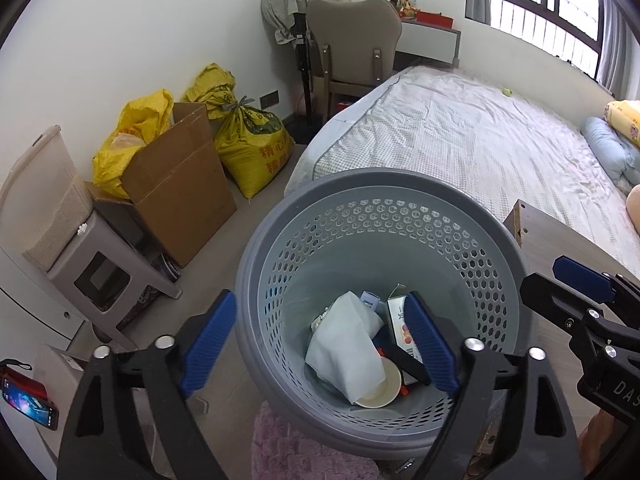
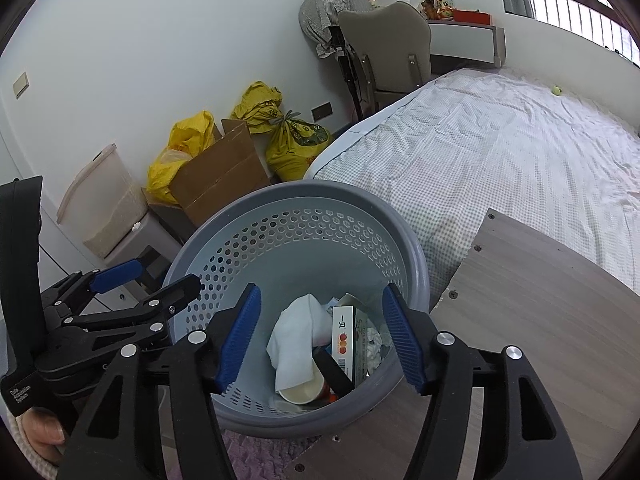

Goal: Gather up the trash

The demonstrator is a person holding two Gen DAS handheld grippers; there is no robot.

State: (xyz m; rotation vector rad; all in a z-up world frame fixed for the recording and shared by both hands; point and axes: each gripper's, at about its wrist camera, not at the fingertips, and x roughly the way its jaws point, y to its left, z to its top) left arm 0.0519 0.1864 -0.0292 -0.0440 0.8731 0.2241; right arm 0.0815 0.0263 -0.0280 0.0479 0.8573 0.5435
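A grey perforated trash bin (image 1: 360,178) (image 2: 304,190) stands on the floor below both grippers. Inside lie a white tissue (image 1: 344,344) (image 2: 292,344), a paper cup (image 1: 380,392) (image 2: 300,394), a small carton with orange fruit printed on it (image 1: 400,324) (image 2: 344,332) and crumpled paper (image 2: 374,344). My left gripper (image 1: 320,296) (image 2: 168,274) hangs over the bin's left side, jaws wide open and empty. My right gripper (image 2: 321,289) (image 1: 541,278) hovers over the bin's right side, open, with nothing between its blue pads.
A bed (image 1: 460,132) lies right of the bin, a wooden tabletop (image 2: 540,300) at near right. A cardboard box (image 1: 180,184), yellow bags (image 1: 256,140) and a grey stool (image 1: 108,264) line the left wall. Chair (image 1: 352,40) at the back. Pink rug (image 1: 300,452) underfoot.
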